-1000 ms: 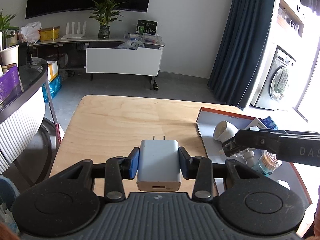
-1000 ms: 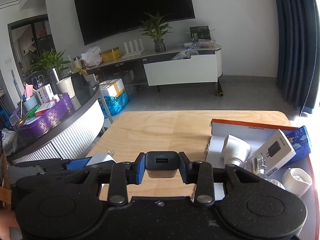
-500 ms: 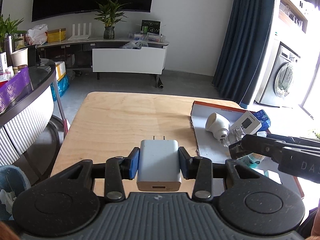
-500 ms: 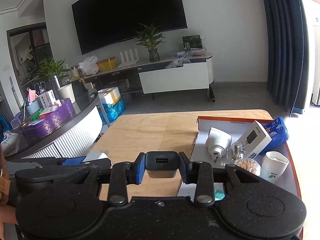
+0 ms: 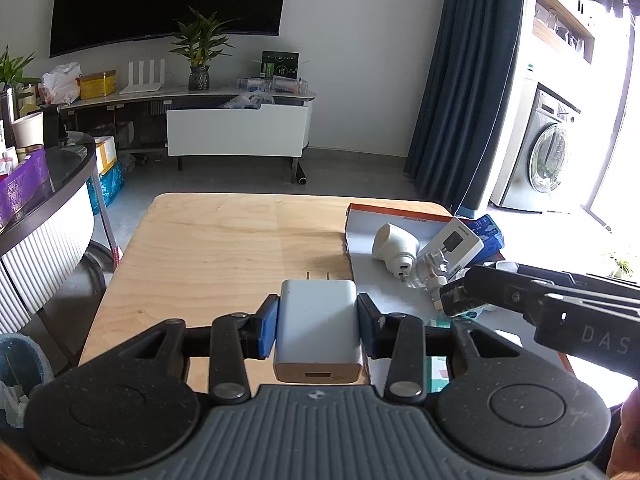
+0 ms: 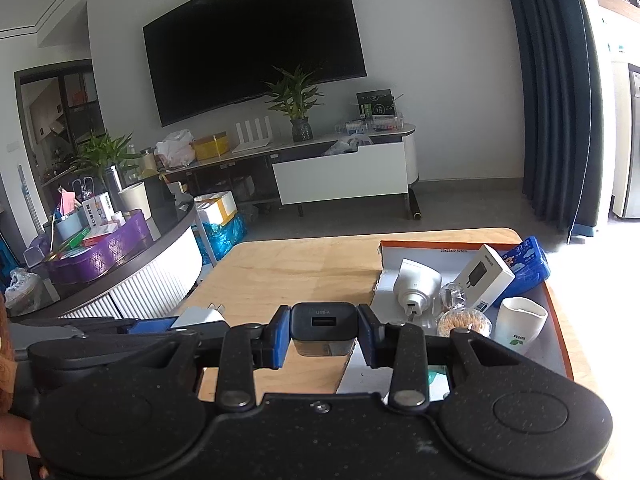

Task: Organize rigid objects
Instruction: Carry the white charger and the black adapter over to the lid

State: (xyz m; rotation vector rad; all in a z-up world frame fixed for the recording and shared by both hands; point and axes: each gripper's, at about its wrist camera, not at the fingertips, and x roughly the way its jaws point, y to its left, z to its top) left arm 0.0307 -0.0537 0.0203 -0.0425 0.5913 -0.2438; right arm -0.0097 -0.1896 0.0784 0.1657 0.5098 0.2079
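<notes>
The left hand-held gripper (image 5: 318, 322) is clenched on a white charger (image 5: 318, 330) at lower centre, above the wooden counter (image 5: 240, 248); the right hand-held gripper (image 6: 323, 330) likewise clamps a black charger (image 6: 323, 326). Both look light, stiff and smooth-sided, so flat-flank holds seem best. At right, the shallow orange-rimmed tray (image 6: 558, 320) holds a white plug adapter (image 6: 416, 286), boxed charger (image 6: 486, 278), white cup (image 6: 520, 320) and blue packet (image 6: 528, 266).

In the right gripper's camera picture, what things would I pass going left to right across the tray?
White dome-shaped plug adapter → clear glass stopper-like piece → white charger box with a black picture → white cup with a green leaf → blue tissue packet.
</notes>
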